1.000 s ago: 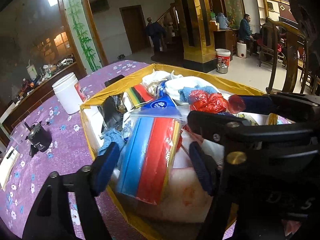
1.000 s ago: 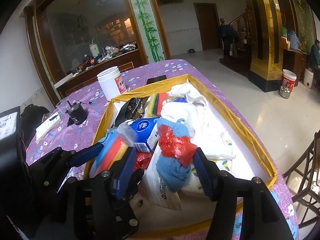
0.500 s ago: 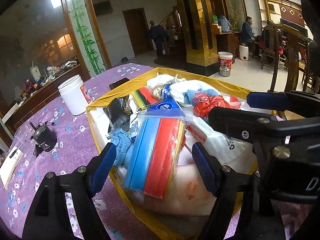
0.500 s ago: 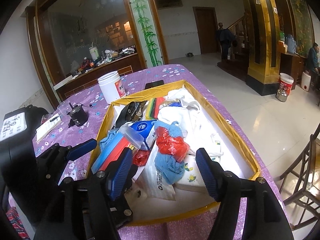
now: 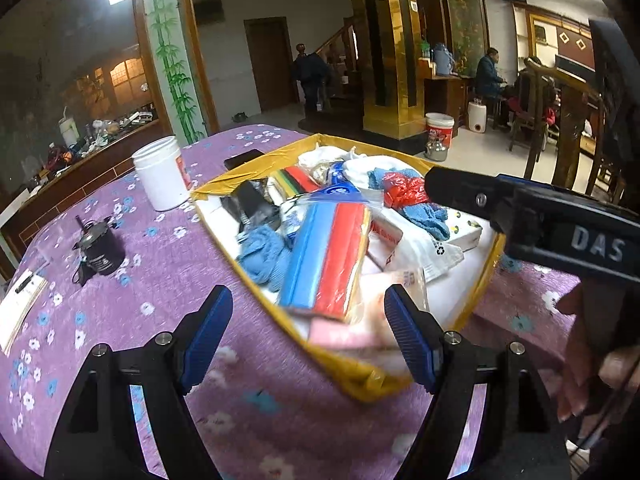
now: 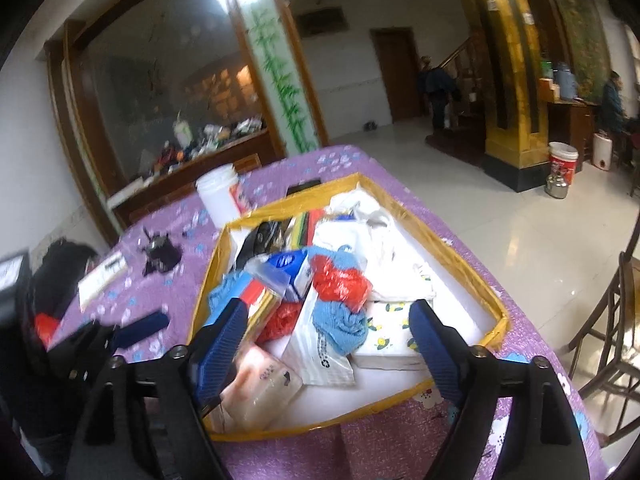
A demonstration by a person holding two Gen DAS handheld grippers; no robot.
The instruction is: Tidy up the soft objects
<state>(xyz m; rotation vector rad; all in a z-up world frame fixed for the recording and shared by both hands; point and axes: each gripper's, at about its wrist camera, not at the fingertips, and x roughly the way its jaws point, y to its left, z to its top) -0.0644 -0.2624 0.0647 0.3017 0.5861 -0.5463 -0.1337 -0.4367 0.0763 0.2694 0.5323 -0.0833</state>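
Note:
A gold-rimmed box (image 5: 362,380) (image 6: 494,312) on the purple table holds soft things: a blue and red pack in clear plastic (image 5: 326,256) (image 6: 256,294), blue cloths (image 5: 262,250) (image 6: 340,326), a red plastic bag (image 5: 402,190) (image 6: 340,280), white bags (image 6: 384,248), a pink pack (image 5: 348,334) (image 6: 260,376). My left gripper (image 5: 308,338) is open and empty, above the box's near corner. My right gripper (image 6: 326,346) is open and empty above the box's near end; it shows in the left wrist view (image 5: 520,216).
A white jar (image 5: 160,172) (image 6: 220,190), a small black device (image 5: 100,246) (image 6: 160,250) and a paper pad (image 5: 18,308) (image 6: 102,276) sit on the flowered tablecloth left of the box. A dark phone (image 5: 244,158) lies behind it. Wooden chairs (image 6: 616,320) stand at the right.
Both grippers have pulled back and up from the box, open and empty. The box contents stay where they were.

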